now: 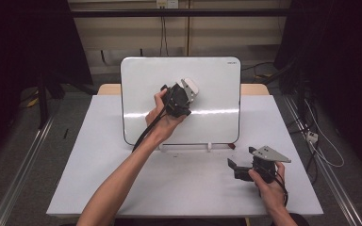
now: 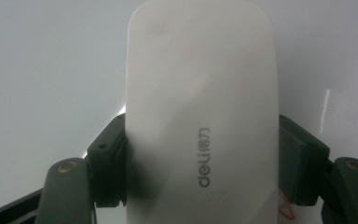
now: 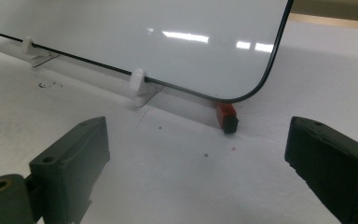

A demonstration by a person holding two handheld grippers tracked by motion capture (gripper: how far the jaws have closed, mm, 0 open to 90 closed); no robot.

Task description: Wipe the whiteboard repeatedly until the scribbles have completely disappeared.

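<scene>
Item: white eraser (image 2: 200,116), clamped in my left gripper (image 1: 183,96), flat against the whiteboard (image 1: 217,84), likely to wipe it. My right gripper (image 1: 250,165) idles near the tabletop (image 1: 99,179), jaws apart, empty.

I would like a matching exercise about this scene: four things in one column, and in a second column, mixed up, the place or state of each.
Things:
1. eraser
2. whiteboard
3. right gripper
4. red and black piece

Places or states:
A. stands upright in small white clips on the table
B. lies on the table at the board's lower corner
C. clamped between the left gripper's jaws, in front of the board
D. open, low over the table, nothing between its jaws

Pairs: 1-C, 2-A, 3-D, 4-B
</scene>
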